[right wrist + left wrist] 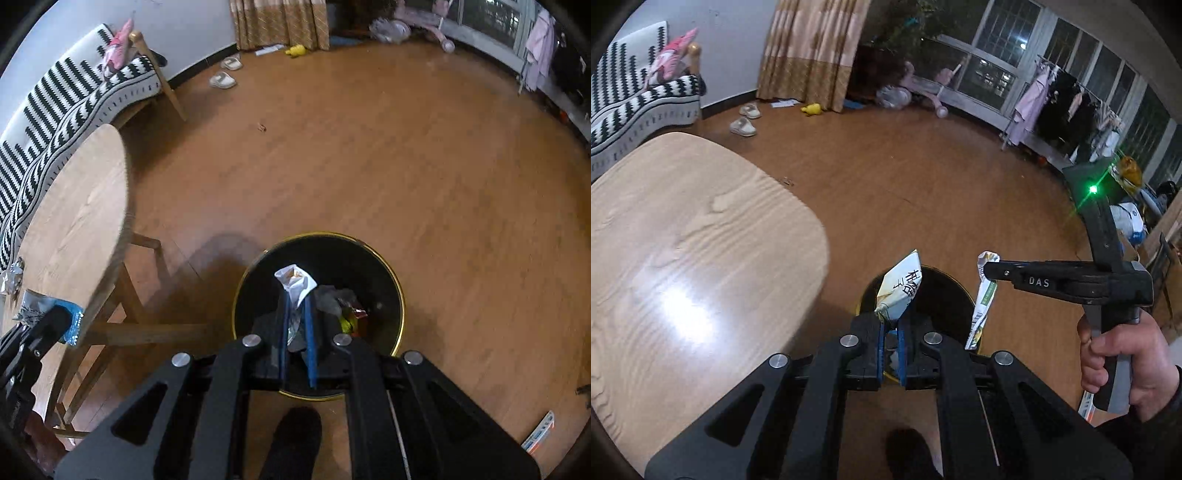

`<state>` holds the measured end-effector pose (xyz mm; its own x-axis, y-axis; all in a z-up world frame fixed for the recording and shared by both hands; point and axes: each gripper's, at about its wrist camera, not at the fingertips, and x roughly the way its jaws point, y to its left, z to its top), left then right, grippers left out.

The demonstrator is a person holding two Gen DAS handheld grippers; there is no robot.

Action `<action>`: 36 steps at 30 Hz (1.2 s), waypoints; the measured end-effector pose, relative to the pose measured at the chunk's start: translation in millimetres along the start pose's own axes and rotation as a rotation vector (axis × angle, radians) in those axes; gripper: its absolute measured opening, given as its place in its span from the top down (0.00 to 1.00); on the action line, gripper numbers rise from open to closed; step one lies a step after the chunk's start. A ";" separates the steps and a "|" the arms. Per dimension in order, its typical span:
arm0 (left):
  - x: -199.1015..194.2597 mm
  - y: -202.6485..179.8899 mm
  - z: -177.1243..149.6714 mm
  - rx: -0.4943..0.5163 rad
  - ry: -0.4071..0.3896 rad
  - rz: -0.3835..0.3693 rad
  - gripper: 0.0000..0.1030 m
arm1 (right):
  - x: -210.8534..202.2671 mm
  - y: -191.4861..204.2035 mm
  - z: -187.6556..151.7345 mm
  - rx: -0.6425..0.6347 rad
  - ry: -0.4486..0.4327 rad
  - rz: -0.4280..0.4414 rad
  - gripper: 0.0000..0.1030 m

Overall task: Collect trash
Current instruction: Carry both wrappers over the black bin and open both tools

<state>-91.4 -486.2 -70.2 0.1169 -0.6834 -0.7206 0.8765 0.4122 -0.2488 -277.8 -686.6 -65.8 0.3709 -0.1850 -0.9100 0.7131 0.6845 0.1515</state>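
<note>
My left gripper is shut on a white and yellow snack wrapper and holds it over the round black bin on the floor. My right gripper is shut on a crumpled white wrapper right above the same bin. In the left wrist view the right gripper comes in from the right with its long white and green wrapper hanging over the bin's edge. The bin holds several pieces of trash.
A light wooden table stands left of the bin, with its legs showing in the right wrist view. A striped sofa, slippers and toys lie further off. A small packet lies on the floor at right.
</note>
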 end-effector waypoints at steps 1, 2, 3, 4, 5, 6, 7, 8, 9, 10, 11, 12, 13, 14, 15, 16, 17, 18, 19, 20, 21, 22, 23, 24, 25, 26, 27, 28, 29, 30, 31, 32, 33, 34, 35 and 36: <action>2.9 -3.3 -0.8 0.004 0.004 -0.002 0.96 | 0.6 -1.9 0.5 0.003 0.002 -0.002 0.92; 6.1 -4.6 1.2 0.006 0.007 -0.003 0.96 | 1.5 -4.2 1.3 0.005 0.004 -0.002 0.92; 10.6 -7.2 1.8 0.009 0.012 -0.006 0.96 | 2.6 -6.4 1.9 0.007 0.006 -0.002 0.92; 13.4 -4.5 4.6 0.010 0.015 -0.008 0.96 | 3.2 -7.3 2.4 0.009 0.007 -0.001 0.92; 16.3 -5.0 5.2 0.010 0.019 -0.010 0.96 | 3.2 -6.3 2.8 0.007 0.008 -0.003 0.92; 19.2 -3.4 6.5 0.010 0.022 -0.011 0.96 | 3.5 -2.9 4.9 0.006 0.007 -0.005 0.92; 22.4 -3.6 7.2 0.009 0.024 -0.012 0.96 | 4.3 -1.9 6.6 0.005 0.005 -0.008 0.92; 25.1 -4.2 9.0 0.007 0.027 -0.013 0.96 | 3.3 0.0 8.4 0.007 0.004 -0.010 0.92; 28.0 -2.3 11.3 0.005 0.030 -0.016 0.96 | 3.9 -2.1 9.5 0.010 0.004 -0.008 0.92; 31.0 -3.0 12.6 0.003 0.033 -0.020 0.96 | 4.4 -1.3 8.9 0.012 0.005 -0.007 0.92; 32.1 -10.7 10.2 0.001 0.033 -0.022 0.96 | 4.8 -2.2 9.6 0.015 0.004 -0.006 0.92; 34.0 -11.8 11.0 0.001 0.034 -0.025 0.96 | 5.6 -2.4 6.8 0.018 0.005 -0.009 0.92; 36.2 -13.0 11.3 0.004 0.035 -0.028 0.96 | 6.7 -2.1 6.9 0.021 0.007 -0.013 0.91; 38.5 -14.6 11.5 0.005 0.037 -0.029 0.96 | 6.9 -2.7 6.4 0.023 0.007 -0.015 0.91; 41.4 -15.8 11.7 0.005 0.040 -0.033 0.96 | 6.6 -4.6 6.0 0.028 0.004 -0.020 0.89; 43.3 -17.0 12.3 0.005 0.042 -0.034 0.96 | 5.7 -5.8 6.0 0.032 -0.001 -0.019 0.77; 46.0 -18.8 12.4 0.005 0.045 -0.035 0.96 | 5.0 -6.6 5.8 0.034 -0.006 -0.011 0.64; 47.1 -19.9 12.0 0.005 0.047 -0.036 0.96 | 2.8 -7.5 5.5 0.036 -0.017 -0.007 0.32; 50.1 -21.6 12.1 0.004 0.050 -0.039 0.96 | -0.6 -8.3 4.4 0.037 -0.038 -0.014 0.22; 51.8 -22.8 12.3 0.003 0.052 -0.040 0.96 | -4.2 -9.4 3.7 0.034 -0.058 -0.018 0.22; 54.7 -24.4 12.4 0.003 0.056 -0.043 0.96 | -6.9 -10.0 3.3 0.032 -0.063 -0.019 0.22; 56.3 -25.2 12.6 0.002 0.058 -0.046 0.96 | -8.8 -11.4 2.2 0.036 -0.066 -0.012 0.22; 58.8 -26.9 12.7 0.002 0.060 -0.048 0.96 | -10.8 -13.1 2.1 0.042 -0.070 -0.006 0.22; 61.0 -28.1 12.7 0.002 0.064 -0.049 0.96 | -13.3 -15.1 1.8 0.047 -0.076 -0.007 0.22; 64.6 -30.6 12.5 0.004 0.069 -0.053 0.96 | -15.6 -16.6 2.0 0.049 -0.081 -0.009 0.22; 66.4 -30.8 12.1 0.005 0.072 -0.057 0.96 | -18.1 -18.4 2.4 0.053 -0.088 -0.011 0.22; 70.0 -33.5 11.8 0.005 0.077 -0.065 0.96 | -21.6 -22.0 2.3 0.063 -0.098 -0.016 0.22; 71.8 -34.3 11.3 0.006 0.081 -0.069 0.96 | -24.0 -24.2 2.4 0.072 -0.105 -0.018 0.22; 74.5 -36.7 11.1 0.008 0.084 -0.072 0.96 | -25.9 -27.0 2.6 0.080 -0.109 -0.016 0.22; 77.0 -38.9 11.3 0.009 0.087 -0.078 0.96 | -28.6 -31.4 3.3 0.096 -0.117 -0.016 0.22; 78.7 -40.3 11.9 0.010 0.090 -0.086 0.96 | -31.0 -33.9 3.6 0.108 -0.125 -0.016 0.22; 79.9 -41.0 12.7 0.014 0.090 -0.094 0.96 | -34.1 -38.1 3.9 0.122 -0.136 -0.017 0.22; 81.1 -43.5 13.5 0.018 0.089 -0.103 0.96 | -35.6 -40.5 4.3 0.130 -0.142 -0.017 0.22; 82.7 -46.2 14.7 0.020 0.092 -0.119 0.96 | -37.2 -43.3 5.0 0.139 -0.148 -0.019 0.22; 84.1 -48.4 15.8 0.019 0.095 -0.127 0.92 | -39.2 -45.5 4.6 0.149 -0.155 -0.020 0.22; 86.5 -51.5 17.1 0.018 0.099 -0.129 0.87 | -41.6 -47.8 5.0 0.160 -0.165 -0.018 0.22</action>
<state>-118.4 -576.9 -108.7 -0.0430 -0.6672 -0.7436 0.8893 0.3136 -0.3328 -324.3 -715.1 -33.2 0.4403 -0.3179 -0.8397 0.8008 0.5619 0.2072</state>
